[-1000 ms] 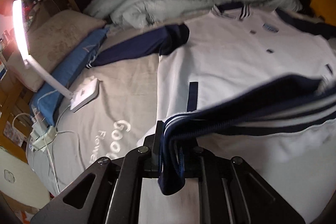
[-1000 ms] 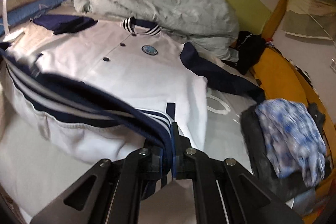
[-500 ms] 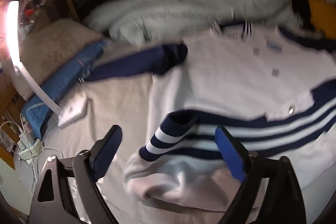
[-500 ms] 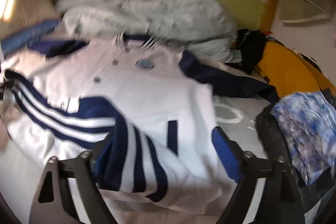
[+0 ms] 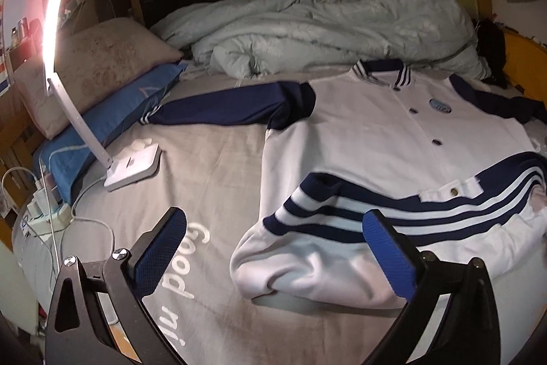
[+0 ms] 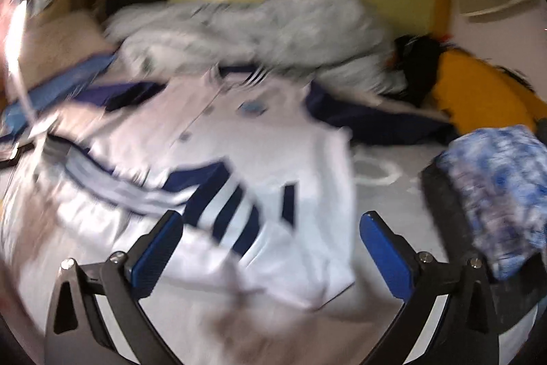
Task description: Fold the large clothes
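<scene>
At the far left of the left wrist view a lit desk lamp (image 5: 131, 165) stands on the grey bedsheet (image 5: 212, 180), with a blue pillow (image 5: 112, 122) behind it. The left gripper (image 5: 273, 248) hangs above the sheet with its blue pads spread wide and nothing between them. Just right of it lies the white and navy jacket (image 5: 383, 139), front up on the bed, its striped hem (image 5: 393, 211) turned up over the lower body so the bottom edge makes a soft, puffy roll. One navy sleeve (image 5: 232, 105) lies straight out towards the pillow, unfolded. A crumpled pale duvet (image 5: 324, 29) is heaped behind the collar. In the right wrist view, which is badly blurred, the right gripper (image 6: 270, 245) also appears wide open and empty over the hem's other end, and a blue patterned garment (image 6: 495, 200) sits further right. The jacket looks thick, limp and fairly heavy for cloth; it should drape and sag rather than hold a crease, and the loose roll could spring back. The ribbed cuff or the shoulder seam seems the firmest place to pinch the sleeve next.
</scene>
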Demonstrator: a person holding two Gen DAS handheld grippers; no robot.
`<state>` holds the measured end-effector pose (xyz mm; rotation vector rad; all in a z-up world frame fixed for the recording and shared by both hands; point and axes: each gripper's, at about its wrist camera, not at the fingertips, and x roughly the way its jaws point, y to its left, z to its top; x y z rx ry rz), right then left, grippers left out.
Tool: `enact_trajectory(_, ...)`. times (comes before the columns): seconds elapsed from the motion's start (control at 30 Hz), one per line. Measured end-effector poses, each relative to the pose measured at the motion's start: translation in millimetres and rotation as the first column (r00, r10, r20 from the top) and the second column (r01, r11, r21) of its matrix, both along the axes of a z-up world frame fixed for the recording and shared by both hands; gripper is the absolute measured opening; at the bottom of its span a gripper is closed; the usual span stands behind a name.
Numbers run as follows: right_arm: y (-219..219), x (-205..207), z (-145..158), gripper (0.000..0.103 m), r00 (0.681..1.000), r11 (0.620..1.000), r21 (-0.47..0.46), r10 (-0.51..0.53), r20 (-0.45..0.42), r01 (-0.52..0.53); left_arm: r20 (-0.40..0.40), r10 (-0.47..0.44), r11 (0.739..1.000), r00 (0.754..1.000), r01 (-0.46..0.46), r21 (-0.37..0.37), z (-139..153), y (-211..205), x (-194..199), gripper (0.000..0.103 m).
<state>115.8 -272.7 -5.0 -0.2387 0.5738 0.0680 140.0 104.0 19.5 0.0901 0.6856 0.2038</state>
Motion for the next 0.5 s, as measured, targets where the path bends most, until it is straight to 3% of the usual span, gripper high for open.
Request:
enact_trajectory(0.1, 16, 4, -23, 0.103, 0.995, 0.989, -0.14, 0.036, -0.088, -0.048, -0.026, 0.007, 1.0, 1.0, -0.008, -0.01, -7, 0, 3, 0.103)
enact_trajectory(0.17, 20, 11, -36, 0.103, 0.994, 0.971, -0.237, -0.021, -0.105, -0.005, -0.038, 0.009, 1.0, 0.999, -0.009, -0.014, -9, 1, 4, 0.103)
enact_trajectory(0.3, -4, 24, -30, 0.094, 0.993, 0.978, -0.184, -0.107, -0.058, 0.095, -0.043, 0.013, 1.0, 0.999, -0.013, -0.016, -12, 2, 5, 0.103)
enact_trajectory(0.37, -22, 32, -20, 0.084, 0.988, 0.981, -0.127, -0.153, -0.029, 0.148, -0.05, 0.017, 1.0, 0.999, -0.018, -0.022, -14, 4, 6, 0.103)
enact_trajectory(0.43, -37, 45, -16, 0.06, 0.978, 0.975, -0.093, -0.205, -0.028, 0.202, -0.056, 0.019, 1.0, 0.998, -0.02, -0.021, -16, 4, 7, 0.103)
enact_trajectory(0.47, -47, 53, -17, 0.052, 0.97, 0.97, -0.07, -0.238, -0.044, 0.235, -0.058, 0.02, 1.0, 0.998, -0.021, -0.02, -17, 4, 8, 0.103)
enact_trajectory(0.5, -57, 61, -19, 0.037, 0.962, 0.966, -0.036, -0.26, -0.078, 0.258, -0.059, 0.02, 1.0, 0.998, -0.021, -0.018, -18, 4, 10, 0.103)
